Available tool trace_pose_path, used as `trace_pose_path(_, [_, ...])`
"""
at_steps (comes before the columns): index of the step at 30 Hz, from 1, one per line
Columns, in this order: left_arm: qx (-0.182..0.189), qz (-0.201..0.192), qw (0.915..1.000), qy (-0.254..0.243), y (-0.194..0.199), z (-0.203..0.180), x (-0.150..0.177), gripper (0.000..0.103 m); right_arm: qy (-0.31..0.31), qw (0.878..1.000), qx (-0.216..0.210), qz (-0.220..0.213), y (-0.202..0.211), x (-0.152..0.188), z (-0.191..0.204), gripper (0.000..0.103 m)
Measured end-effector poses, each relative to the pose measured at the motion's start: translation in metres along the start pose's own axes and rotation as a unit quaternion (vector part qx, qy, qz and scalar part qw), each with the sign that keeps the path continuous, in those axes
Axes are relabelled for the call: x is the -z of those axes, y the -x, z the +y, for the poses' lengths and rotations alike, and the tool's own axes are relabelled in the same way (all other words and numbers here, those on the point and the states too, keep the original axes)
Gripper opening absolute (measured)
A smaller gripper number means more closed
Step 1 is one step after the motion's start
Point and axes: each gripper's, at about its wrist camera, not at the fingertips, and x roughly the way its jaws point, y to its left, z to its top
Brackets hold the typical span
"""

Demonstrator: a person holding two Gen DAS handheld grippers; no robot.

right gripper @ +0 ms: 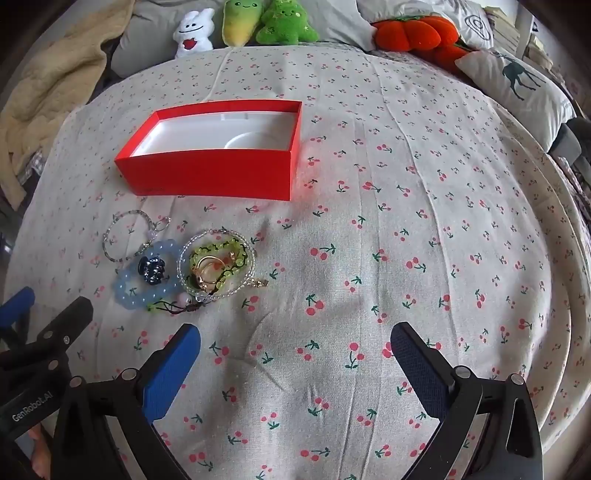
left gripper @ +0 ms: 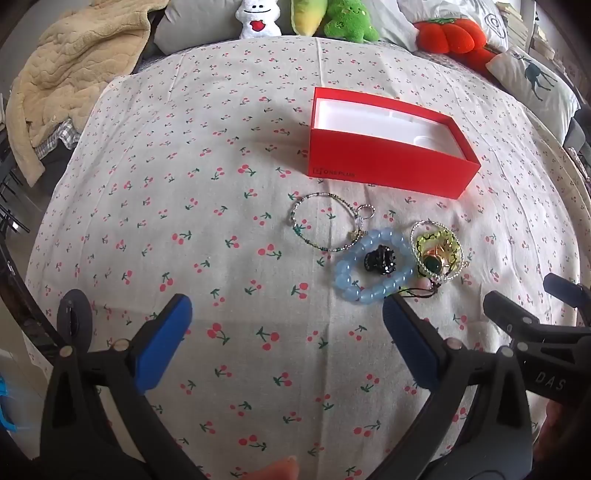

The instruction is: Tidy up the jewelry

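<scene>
An open red box (left gripper: 388,166) (right gripper: 214,173) with a white inside stands on the cherry-print cloth. In front of it lies a cluster of jewelry: a thin beaded bracelet (left gripper: 306,229) (right gripper: 110,236), a pale blue bead bracelet (left gripper: 351,284) (right gripper: 127,288) around a black hair claw (left gripper: 380,260) (right gripper: 151,271), and a clear bead ring holding green beads and gold pieces (left gripper: 437,251) (right gripper: 214,264). My left gripper (left gripper: 288,306) is open, low and left of the cluster. My right gripper (right gripper: 295,338) is open, right of it. Nothing is between either pair of fingers.
Plush toys (left gripper: 332,18) (right gripper: 258,22), an orange pumpkin cushion (left gripper: 450,35) (right gripper: 413,31) and a deer pillow (left gripper: 535,81) (right gripper: 517,81) line the far edge. A beige blanket (left gripper: 74,74) lies at the far left. The cloth-covered surface (right gripper: 424,221) stretches to the right.
</scene>
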Motion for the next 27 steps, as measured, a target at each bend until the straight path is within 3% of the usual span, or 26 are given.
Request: trace_pose_path(27, [-0.001, 0.0, 1.0, 0.0, 0.0001, 0.0, 0.0002, 0.103, 0.002, 1.0, 0.001, 0.001, -0.0013, 0.0017, 0.0004, 0.103])
